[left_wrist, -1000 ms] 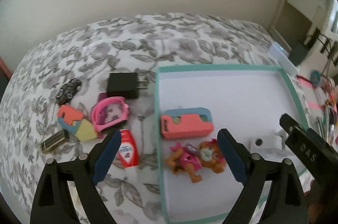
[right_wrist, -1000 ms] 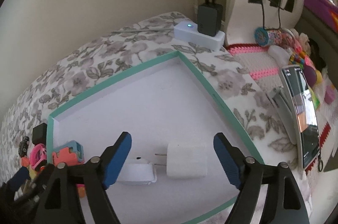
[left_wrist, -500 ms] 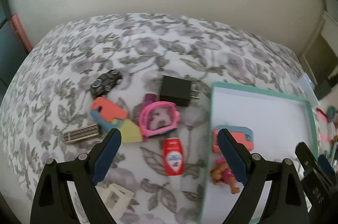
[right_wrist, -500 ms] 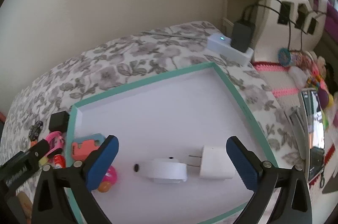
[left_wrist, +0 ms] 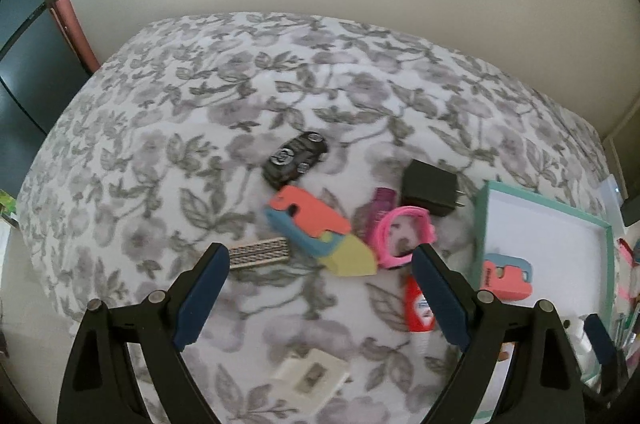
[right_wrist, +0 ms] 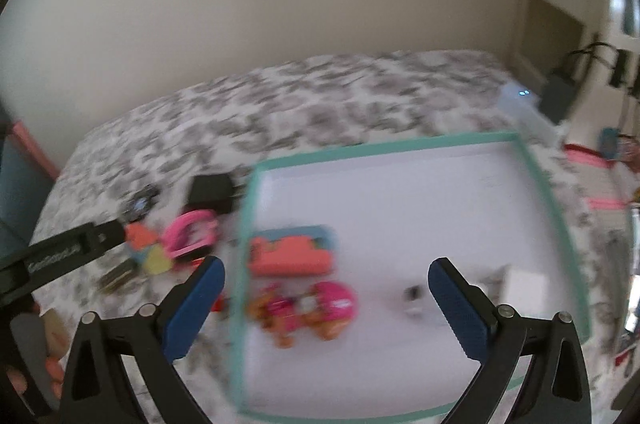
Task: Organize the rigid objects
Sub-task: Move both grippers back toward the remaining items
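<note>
Both tongs: released, nothing between the jaws of either; left gripper [left_wrist: 320,284] hangs over the loose pile, right gripper [right_wrist: 326,298] hangs over the tray.
Step in hand: between picks, as I read it. Some items sit in the teal-rimmed tray [right_wrist: 536,168], the rest lie out on the floral bedspread [left_wrist: 200,112].
In tray: coral-and-blue foam block [right_wrist: 292,252], pink-and-orange toy figure [right_wrist: 308,308], a white plug-like item [right_wrist: 524,284] at right centre of the right wrist view, too blurred to name surely.
Out of tray: black toy car [left_wrist: 296,160], black charger [left_wrist: 430,192], pink watch [left_wrist: 404,236], foam puzzle piece [left_wrist: 320,232], patterned bar [left_wrist: 260,252], red tube [left_wrist: 418,306], white card-like item [left_wrist: 310,378] at bottom centre.
Nearest to left jaws: patterned bar at the left pad, red tube partly behind the right pad, foam puzzle piece just above the gap.
Next move, my guess: left gripper drops on one loose item, closes, carries it right into the tray.
Calls for: lining the jaws across the item's narrow side; the pile is tight, puzzle piece touching the watch and the bar, so neighbours may get nudged.
Right gripper: no clear target; likely waits or tidies in the tray.
Writing: white lettering on the left gripper's black finger, mid left in the right wrist view, unreadable from blur. Red tube has a white-and-blue label, text too small. Coral block carries a small word, not legible.
</note>
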`<action>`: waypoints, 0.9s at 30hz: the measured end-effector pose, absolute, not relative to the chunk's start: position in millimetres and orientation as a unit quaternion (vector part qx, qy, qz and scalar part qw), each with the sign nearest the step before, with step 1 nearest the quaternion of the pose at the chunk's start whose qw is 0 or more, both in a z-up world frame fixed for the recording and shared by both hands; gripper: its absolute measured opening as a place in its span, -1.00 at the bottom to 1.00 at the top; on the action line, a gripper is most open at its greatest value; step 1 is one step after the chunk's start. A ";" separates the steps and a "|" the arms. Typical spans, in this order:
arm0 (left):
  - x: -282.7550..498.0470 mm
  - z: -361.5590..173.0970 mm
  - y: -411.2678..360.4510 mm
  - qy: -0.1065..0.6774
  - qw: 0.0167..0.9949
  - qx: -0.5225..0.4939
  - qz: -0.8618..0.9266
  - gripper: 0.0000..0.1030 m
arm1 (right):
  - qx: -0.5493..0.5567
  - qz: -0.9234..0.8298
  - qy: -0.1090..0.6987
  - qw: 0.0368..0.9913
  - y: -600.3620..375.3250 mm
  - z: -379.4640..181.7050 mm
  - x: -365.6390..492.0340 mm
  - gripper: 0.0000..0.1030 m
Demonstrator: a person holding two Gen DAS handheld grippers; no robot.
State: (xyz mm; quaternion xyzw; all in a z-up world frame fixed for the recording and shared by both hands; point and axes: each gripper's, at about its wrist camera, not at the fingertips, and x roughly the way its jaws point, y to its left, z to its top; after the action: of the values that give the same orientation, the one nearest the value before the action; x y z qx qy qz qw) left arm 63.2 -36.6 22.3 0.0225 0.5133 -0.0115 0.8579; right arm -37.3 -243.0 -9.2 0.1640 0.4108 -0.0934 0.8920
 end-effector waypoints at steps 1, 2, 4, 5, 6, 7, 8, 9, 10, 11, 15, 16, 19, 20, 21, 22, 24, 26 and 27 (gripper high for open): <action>64.0 23.0 -33.9 0.513 0.858 0.025 -0.011 0.80 | 0.166 -0.084 0.414 0.891 -237.1 -9.9 -35.5 1.00; 64.6 23.9 -30.9 0.513 0.858 0.028 -0.009 0.80 | 0.162 -0.075 0.420 0.890 -229.0 -11.0 -32.8 1.00; 65.6 24.7 -26.2 0.514 0.857 0.032 -0.010 0.80 | 0.147 -0.068 0.426 0.890 -217.1 -11.3 -29.3 1.00; 66.0 24.9 -23.4 0.516 0.856 0.034 -0.011 0.80 | 0.138 -0.063 0.430 0.890 -209.9 -11.9 -27.0 1.00; 66.3 24.5 -21.4 0.517 0.855 0.036 -0.010 0.80 | 0.134 -0.058 0.432 0.890 -205.7 -12.3 -25.7 1.00; 66.6 24.2 -19.2 0.517 0.855 0.040 -0.007 0.80 | 0.129 -0.051 0.435 0.890 -200.8 -13.1 -24.3 1.00; 66.3 23.7 -16.6 0.517 0.855 0.047 -0.001 0.80 | 0.125 -0.044 0.439 0.889 -195.0 -14.0 -22.1 1.00; 65.8 22.7 -14.9 0.517 0.854 0.055 0.003 0.80 | 0.121 -0.038 0.442 0.888 -190.8 -14.8 -20.0 1.00; 65.6 21.2 -14.2 0.519 0.853 0.063 0.005 0.80 | 0.118 -0.032 0.445 0.887 -186.7 -15.9 -18.2 1.00; 65.5 19.2 -13.1 0.521 0.850 0.069 0.004 0.80 | 0.117 -0.024 0.448 0.886 -182.4 -17.4 -16.6 1.00; 66.4 7.1 -2.6 0.545 0.836 0.063 -0.003 0.80 | 0.113 -0.008 0.459 0.881 -167.3 -22.4 -12.4 1.00; 67.2 4.9 2.3 0.550 0.834 0.057 -0.002 0.80 | 0.112 -0.005 0.461 0.880 -164.0 -23.0 -11.5 1.00; 66.6 3.5 17.8 0.551 0.833 0.043 0.008 0.80 | 0.100 0.008 0.466 0.879 -151.3 -24.3 -8.6 1.00; 65.9 2.9 25.2 0.551 0.833 0.041 0.013 0.80 | 0.094 0.013 0.468 0.879 -146.6 -24.8 -7.9 1.00; 65.3 1.9 30.9 0.551 0.834 0.041 0.016 0.80 | 0.090 0.019 0.471 0.877 -142.0 -25.5 -7.0 1.00; 63.5 0.7 36.3 0.550 0.834 0.042 0.020 0.80 | 0.087 0.025 0.474 0.876 -137.8 -26.4 -6.5 1.00; 59.9 -4.0 48.4 0.551 0.832 0.045 0.036 0.80 | 0.080 0.039 0.480 0.873 -128.3 -28.5 -5.3 1.00; 59.3 -8.7 56.9 0.557 0.829 0.037 0.040 0.80 | 0.073 0.051 0.486 0.869 -120.3 -31.1 -4.3 1.00; 59.5 -11.2 59.8 0.560 0.827 0.033 0.040 0.80 | 0.071 0.054 0.490 0.867 -117.4 -32.5 -4.0 1.00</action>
State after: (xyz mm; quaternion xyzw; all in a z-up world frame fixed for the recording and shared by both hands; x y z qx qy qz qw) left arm 59.5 59.8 -11.2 0.0334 0.5597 0.0395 0.8271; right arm -4.0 -117.4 -32.5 0.0710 0.4899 0.0536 0.8672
